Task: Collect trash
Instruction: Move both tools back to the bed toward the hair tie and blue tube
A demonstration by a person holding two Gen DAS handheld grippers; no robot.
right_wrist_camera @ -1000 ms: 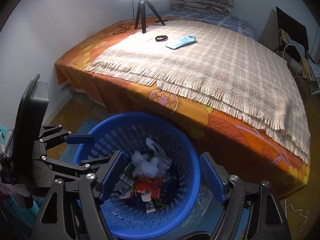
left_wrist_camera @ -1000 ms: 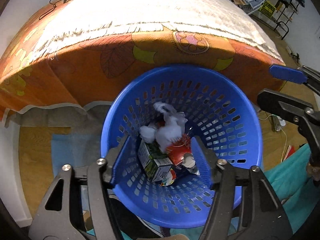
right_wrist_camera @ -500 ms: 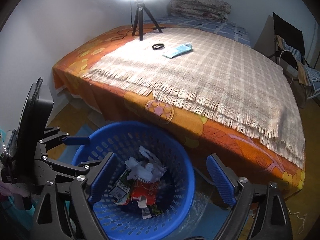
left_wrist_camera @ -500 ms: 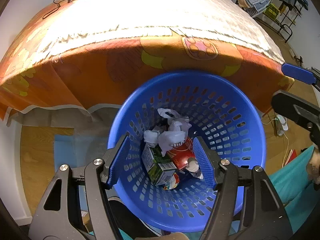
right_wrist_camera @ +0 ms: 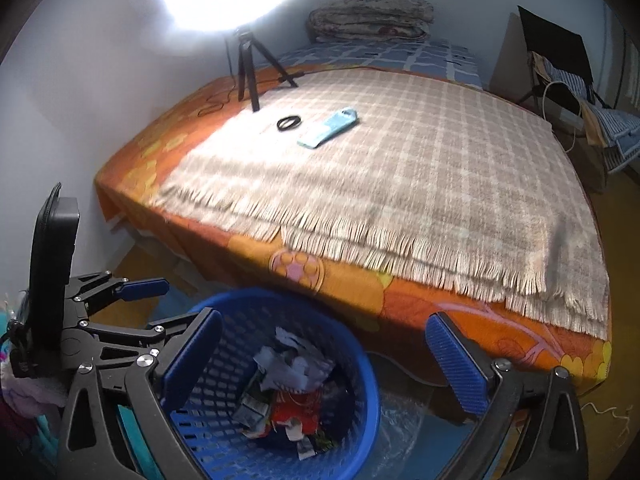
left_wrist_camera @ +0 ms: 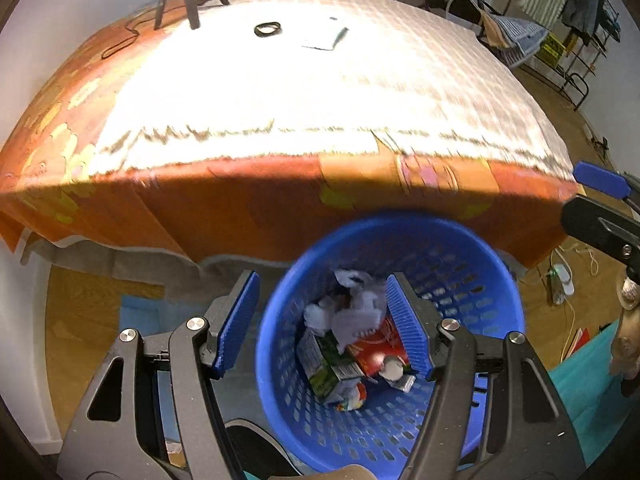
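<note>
A blue perforated basket (left_wrist_camera: 472, 276) stands on the floor by the bed; it also shows in the right wrist view (right_wrist_camera: 352, 408). Inside lie crumpled white paper (left_wrist_camera: 352, 312), a green carton (left_wrist_camera: 324, 364) and red packaging (left_wrist_camera: 380, 352); the same trash (right_wrist_camera: 292, 384) shows in the right wrist view. My left gripper (left_wrist_camera: 322, 324) is open and empty above the basket's left rim. My right gripper (right_wrist_camera: 324, 364) is open and empty above the basket's right side. On the bed lie a light blue flat item (right_wrist_camera: 328, 132) and a black ring (right_wrist_camera: 289, 122).
The bed has a checked fringed blanket (right_wrist_camera: 420, 168) over an orange cover (left_wrist_camera: 248, 208). A tripod with a bright lamp (right_wrist_camera: 250, 68) stands at its far corner. A chair (right_wrist_camera: 560, 64) and a clothes rack (left_wrist_camera: 572, 12) stand at the right. A power strip (left_wrist_camera: 560, 280) lies on the floor.
Both grippers have risen and drawn back from the basket, so more of the bed is in view. The left gripper has shifted left over the rim. Both stay open.
</note>
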